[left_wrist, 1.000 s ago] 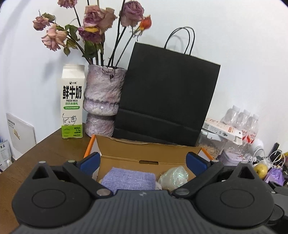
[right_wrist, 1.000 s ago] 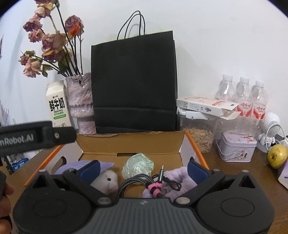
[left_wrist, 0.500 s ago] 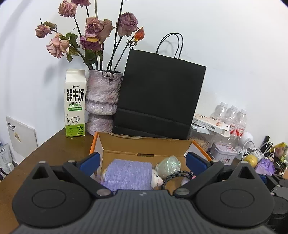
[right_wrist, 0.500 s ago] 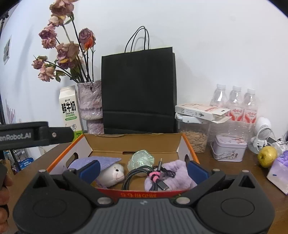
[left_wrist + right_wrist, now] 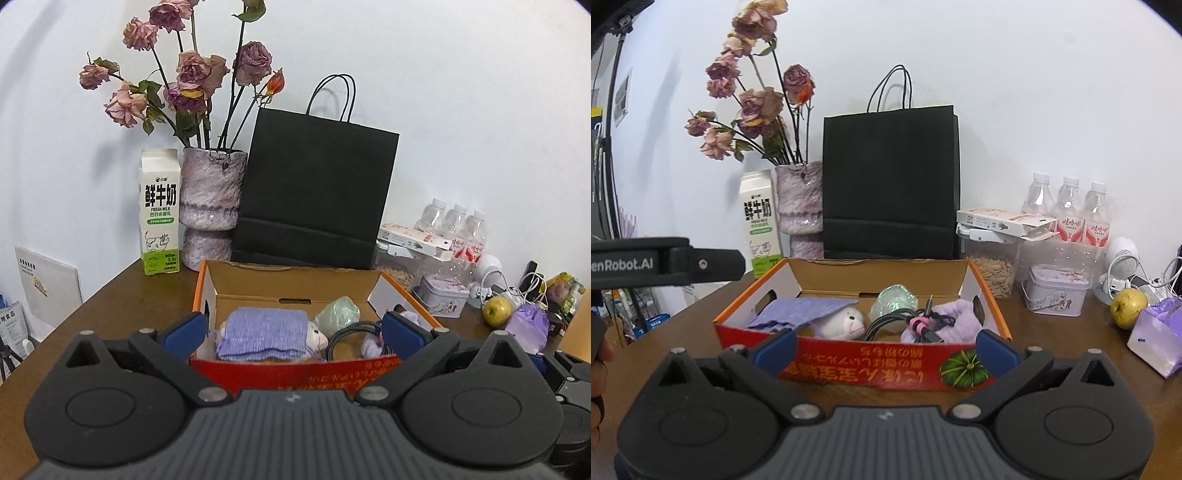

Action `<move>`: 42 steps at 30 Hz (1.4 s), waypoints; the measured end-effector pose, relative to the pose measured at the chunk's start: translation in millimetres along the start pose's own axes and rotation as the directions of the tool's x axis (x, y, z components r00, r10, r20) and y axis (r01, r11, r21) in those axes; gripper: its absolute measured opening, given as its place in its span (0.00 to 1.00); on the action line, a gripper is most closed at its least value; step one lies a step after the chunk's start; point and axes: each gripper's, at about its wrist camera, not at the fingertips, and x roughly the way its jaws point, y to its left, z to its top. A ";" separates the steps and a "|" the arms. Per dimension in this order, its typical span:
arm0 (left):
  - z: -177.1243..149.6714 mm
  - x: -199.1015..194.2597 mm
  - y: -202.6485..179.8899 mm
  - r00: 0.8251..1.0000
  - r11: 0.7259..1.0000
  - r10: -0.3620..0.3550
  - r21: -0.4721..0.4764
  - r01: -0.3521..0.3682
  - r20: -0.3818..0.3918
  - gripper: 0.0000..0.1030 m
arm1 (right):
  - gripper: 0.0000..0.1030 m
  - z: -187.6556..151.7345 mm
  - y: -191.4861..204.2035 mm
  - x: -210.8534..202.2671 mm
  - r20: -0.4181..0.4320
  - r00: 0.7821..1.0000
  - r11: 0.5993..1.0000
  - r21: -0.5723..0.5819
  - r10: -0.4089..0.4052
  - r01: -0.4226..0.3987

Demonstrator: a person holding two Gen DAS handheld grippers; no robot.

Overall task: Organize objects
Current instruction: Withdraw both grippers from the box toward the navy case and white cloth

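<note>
An open cardboard box (image 5: 295, 373) with an orange rim and a red front wall (image 5: 871, 365) stands on the brown table. Inside lie a purple knitted cloth (image 5: 264, 334) (image 5: 798, 312), a white plush toy (image 5: 842, 321), a green translucent lump (image 5: 894, 301), a coiled black cable (image 5: 886, 325) with pink ties, and a purple fuzzy piece (image 5: 956, 319). My left gripper (image 5: 293, 330) is open just before the box's front wall, empty. My right gripper (image 5: 885, 349) is open too, a bit further back from the box, holding nothing.
A black paper bag (image 5: 890, 184), a vase of dried roses (image 5: 212, 206) and a milk carton (image 5: 159, 210) stand behind the box. At the right are water bottles (image 5: 1069, 214), a nut jar (image 5: 993, 273), a tin (image 5: 1056, 295), a yellow-green fruit (image 5: 1128, 302) and a purple packet (image 5: 1156, 332).
Both grippers have drawn back from over the box, so its red front wall now shows in both views. The jaws stayed open and the box contents have not moved.
</note>
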 end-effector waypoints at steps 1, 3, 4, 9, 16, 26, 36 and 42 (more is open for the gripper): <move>-1.7 -2.1 -0.2 1.000 1.000 0.000 0.003 0.000 -0.004 1.00 | 1.00 -2.7 1.1 -2.8 0.000 1.000 1.000 0.003 0.001 -0.001; -6.5 -7.4 -0.7 1.000 1.000 0.002 0.011 -0.001 -0.008 1.00 | 1.00 -10.1 2.5 -9.1 -0.003 1.000 1.000 0.008 0.007 -0.007; -9.4 -10.4 -0.2 1.000 1.000 0.004 0.011 -0.004 -0.008 1.00 | 1.00 -14.6 2.5 -12.4 -0.007 1.000 1.000 0.010 0.010 -0.010; -21.7 -23.4 3.2 1.000 1.000 0.005 0.011 -0.005 -0.027 1.00 | 1.00 -30.7 4.7 -23.4 -0.036 0.999 1.000 0.021 0.013 -0.012; -38.8 -41.9 9.4 0.999 1.000 0.006 0.017 -0.005 -0.047 1.00 | 1.00 -47.2 9.8 -43.2 -0.042 0.999 1.000 0.028 0.007 -0.005; -65.3 -57.9 21.5 0.994 0.999 0.029 0.028 -0.026 -0.106 1.00 | 1.00 -84.0 16.1 -63.0 -0.098 0.995 0.999 0.036 0.002 0.002; -98.3 -59.2 42.1 0.972 0.996 0.062 0.070 -0.047 -0.227 1.00 | 1.00 -108.8 22.1 -76.3 -0.132 0.991 1.000 0.011 0.008 -0.007; -112.2 -47.5 50.7 0.950 0.986 0.107 0.156 -0.063 -0.294 1.00 | 1.00 -112.2 23.8 -78.2 -0.136 0.991 1.000 0.012 0.003 -0.002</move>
